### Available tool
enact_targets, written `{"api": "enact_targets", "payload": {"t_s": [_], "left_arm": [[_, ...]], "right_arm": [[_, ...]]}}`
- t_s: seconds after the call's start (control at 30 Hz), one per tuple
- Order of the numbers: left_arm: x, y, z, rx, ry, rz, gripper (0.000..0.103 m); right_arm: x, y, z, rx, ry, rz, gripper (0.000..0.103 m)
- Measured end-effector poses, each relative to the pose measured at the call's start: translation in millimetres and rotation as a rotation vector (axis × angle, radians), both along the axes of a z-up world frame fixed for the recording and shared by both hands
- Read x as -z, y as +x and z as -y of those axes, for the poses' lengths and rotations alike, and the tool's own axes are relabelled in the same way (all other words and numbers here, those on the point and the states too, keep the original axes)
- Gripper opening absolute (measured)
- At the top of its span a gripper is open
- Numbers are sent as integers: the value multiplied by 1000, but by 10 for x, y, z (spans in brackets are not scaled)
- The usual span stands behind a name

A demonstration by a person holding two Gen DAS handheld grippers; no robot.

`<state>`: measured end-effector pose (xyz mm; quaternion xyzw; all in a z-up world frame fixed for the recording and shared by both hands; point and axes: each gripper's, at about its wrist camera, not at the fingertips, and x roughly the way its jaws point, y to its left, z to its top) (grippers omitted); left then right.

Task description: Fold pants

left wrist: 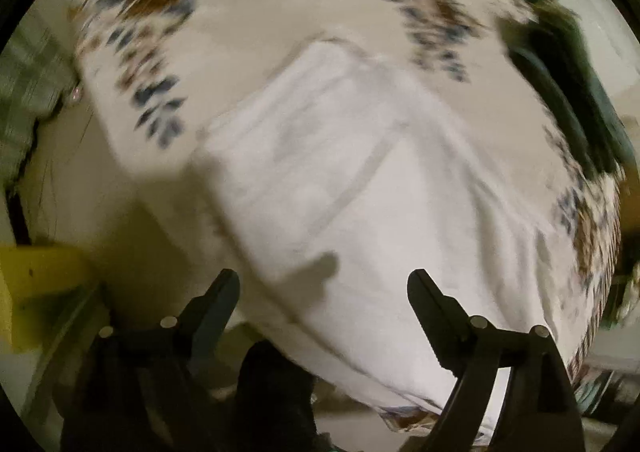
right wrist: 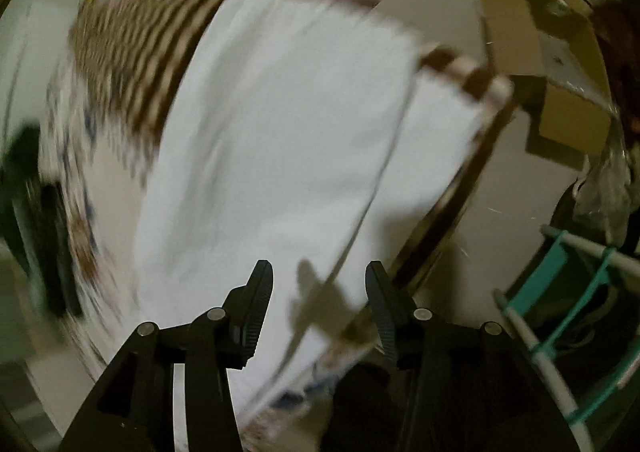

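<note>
On bed: white pants point(left wrist: 360, 179) spread flat over the patterned sheet point(left wrist: 152, 31), both frames blurred.
Left gripper point(left wrist: 323, 284) gapes wide, empty, above the pants; right gripper point(right wrist: 319, 276) half open, empty, over a leg edge. Judgement: pinch matching edges low, lift evenly, keep sheet out of the bite.

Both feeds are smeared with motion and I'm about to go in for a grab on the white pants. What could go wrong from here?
1. The white pants lie on a patterned sheet; the open left hand-held gripper could pinch the sheet too.
2. In the right wrist view the pants reach the bed's edge; a tug by the open right hand-held gripper might slide them off.
3. Blur hides the seams, so a grab may land off the hem.
</note>
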<state>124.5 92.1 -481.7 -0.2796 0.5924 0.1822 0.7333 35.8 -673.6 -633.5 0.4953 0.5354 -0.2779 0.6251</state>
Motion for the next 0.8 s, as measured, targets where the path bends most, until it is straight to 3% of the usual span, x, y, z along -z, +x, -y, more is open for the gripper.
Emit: {"api": "enact_targets", "payload": {"t_s": [0.13, 0.33, 0.37, 0.4, 0.63, 0.7, 0.8], "left_arm": [[12, 367, 558, 179, 17, 15, 86], [384, 712, 1379, 404, 37, -27, 86], [457, 744, 1471, 428, 37, -43, 85], [505, 762, 1504, 446, 39, -54, 85], [571, 718, 1513, 527, 64, -95, 85], [597, 694, 1488, 539, 62, -101, 85], [680, 665, 1435, 554, 43, -130, 85]], "right_arm": [[52, -137, 419, 106, -14, 34, 51], [365, -89, 739, 191, -52, 48, 47], [328, -88, 749, 200, -85, 53, 20], [297, -43, 737, 180, -97, 51, 9], [-147, -310, 610, 148, -152, 60, 9], [-142, -340, 524, 133, -149, 40, 9], [110, -424, 565, 124, -94, -8, 11]]}}
